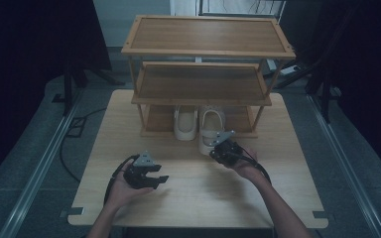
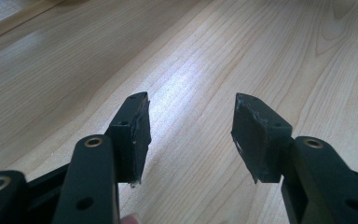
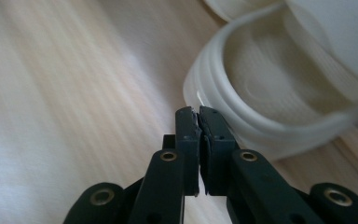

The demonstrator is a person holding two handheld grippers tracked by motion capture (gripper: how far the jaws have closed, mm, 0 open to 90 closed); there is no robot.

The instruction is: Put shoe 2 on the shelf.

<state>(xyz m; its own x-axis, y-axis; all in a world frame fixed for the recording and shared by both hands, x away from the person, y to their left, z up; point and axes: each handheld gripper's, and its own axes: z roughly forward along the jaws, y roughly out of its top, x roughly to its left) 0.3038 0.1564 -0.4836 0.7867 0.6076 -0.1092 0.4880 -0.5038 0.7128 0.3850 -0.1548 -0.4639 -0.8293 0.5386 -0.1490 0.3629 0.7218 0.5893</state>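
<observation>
Two white shoes stand side by side at the foot of a wooden rack (image 1: 201, 98). The left shoe (image 1: 185, 123) sits half under the lowest shelf, while the right shoe (image 1: 211, 128) reaches further out onto the table. My right gripper (image 1: 217, 151) is at the heel of the right shoe. In the right gripper view the jaws (image 3: 198, 112) are pressed together with nothing between them, just beside the white heel rim (image 3: 233, 100). My left gripper (image 1: 160, 178) rests low over the table at the front left. Its jaws (image 2: 191, 126) stand open over bare wood.
The rack has three wooden shelves, and its top shelf (image 1: 206, 34) and middle shelf (image 1: 201, 82) are bare. The light wooden table (image 1: 193, 198) ends close to the person's body. A black cable (image 1: 74, 148) lies on the grey floor at the left.
</observation>
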